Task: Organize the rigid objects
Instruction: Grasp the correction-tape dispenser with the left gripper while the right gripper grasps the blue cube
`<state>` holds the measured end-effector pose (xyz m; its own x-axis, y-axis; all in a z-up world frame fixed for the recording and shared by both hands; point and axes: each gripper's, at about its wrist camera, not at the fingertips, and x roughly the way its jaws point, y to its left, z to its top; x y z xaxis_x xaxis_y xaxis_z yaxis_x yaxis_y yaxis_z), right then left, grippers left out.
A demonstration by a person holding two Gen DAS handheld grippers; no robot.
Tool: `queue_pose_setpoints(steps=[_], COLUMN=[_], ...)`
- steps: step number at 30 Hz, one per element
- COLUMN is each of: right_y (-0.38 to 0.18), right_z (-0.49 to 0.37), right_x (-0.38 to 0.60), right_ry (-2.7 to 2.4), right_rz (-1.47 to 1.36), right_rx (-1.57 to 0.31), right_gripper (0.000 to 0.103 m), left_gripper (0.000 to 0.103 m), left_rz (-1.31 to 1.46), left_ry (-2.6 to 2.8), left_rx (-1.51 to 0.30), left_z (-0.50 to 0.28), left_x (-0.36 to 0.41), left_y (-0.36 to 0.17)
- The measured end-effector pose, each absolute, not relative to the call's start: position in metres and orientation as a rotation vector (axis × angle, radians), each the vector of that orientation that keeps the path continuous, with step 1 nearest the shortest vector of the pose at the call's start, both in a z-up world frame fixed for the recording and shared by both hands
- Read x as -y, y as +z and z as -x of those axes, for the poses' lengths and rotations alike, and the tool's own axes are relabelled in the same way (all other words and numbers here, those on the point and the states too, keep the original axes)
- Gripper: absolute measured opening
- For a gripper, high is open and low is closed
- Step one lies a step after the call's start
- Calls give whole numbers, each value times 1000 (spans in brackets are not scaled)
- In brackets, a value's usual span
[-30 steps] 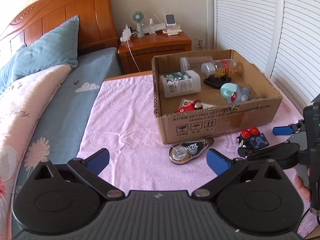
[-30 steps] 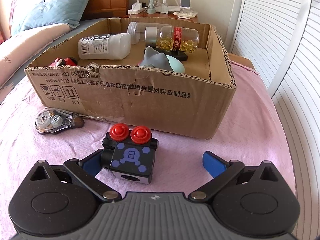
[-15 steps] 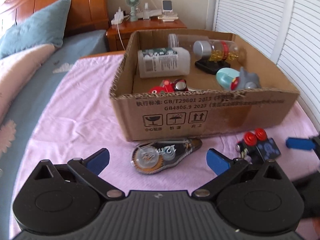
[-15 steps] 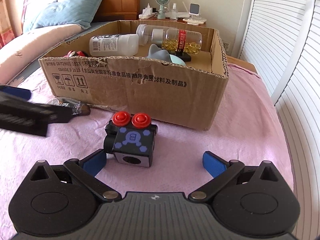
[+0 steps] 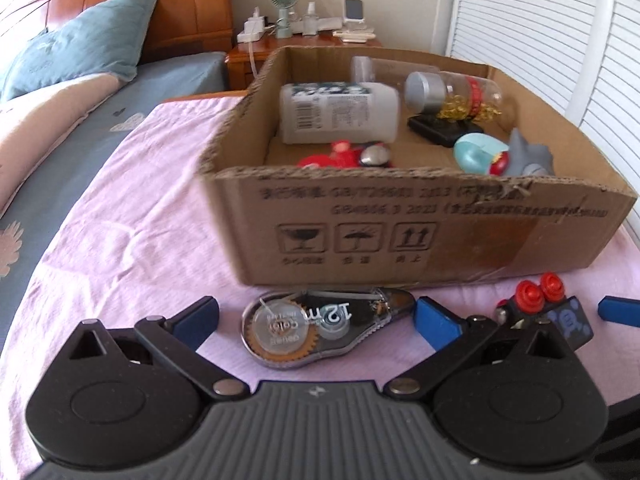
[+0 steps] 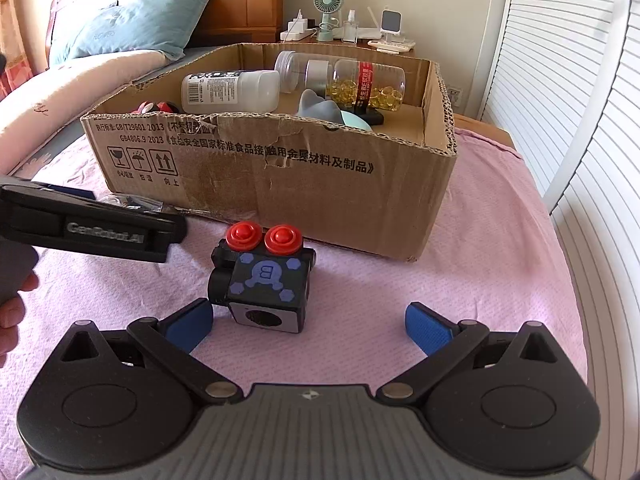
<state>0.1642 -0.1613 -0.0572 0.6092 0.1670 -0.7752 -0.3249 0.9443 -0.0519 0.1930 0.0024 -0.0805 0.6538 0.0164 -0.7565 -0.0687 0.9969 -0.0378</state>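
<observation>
A clear correction-tape dispenser (image 5: 326,326) lies on the pink cloth in front of the cardboard box (image 5: 400,236). My left gripper (image 5: 318,318) is open, its fingers on either side of the dispenser, not touching it. A black toy cube with two red knobs (image 6: 266,280) stands on the cloth before the box (image 6: 280,176); it also shows in the left wrist view (image 5: 548,308). My right gripper (image 6: 308,324) is open, the cube just beyond its left finger. The left gripper's body (image 6: 92,232) shows at the left in the right wrist view.
The box holds a white bottle (image 5: 340,112), a jar of yellow capsules (image 5: 456,96), a clear jar, a red toy (image 5: 348,154), a blue-grey toy (image 5: 504,156) and a black block. A bed with pillows is left, a nightstand (image 5: 304,40) behind, louvred doors right.
My left gripper has moved forward and down toward the tape dispenser, which now lies between its fingers. My right gripper has drawn back slightly from the cube. Both stayed open.
</observation>
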Motion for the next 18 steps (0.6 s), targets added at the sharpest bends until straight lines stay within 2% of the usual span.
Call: queue_pose_setpoints(steps=[8,18], right_y=[-57,-58], right_z=[-162,-162], right_x=[161,161], right_ry=[282,282], right_rz=[193,194], right_rx=[-863,-860], right_gripper=[103,103], left_gripper=[103,103], left_rz=[97,119], left_ry=[118,183], left_rx=[-843,-803], left_z=[-174,-166], left_x=[-26,-18], left_y=[-82,-84])
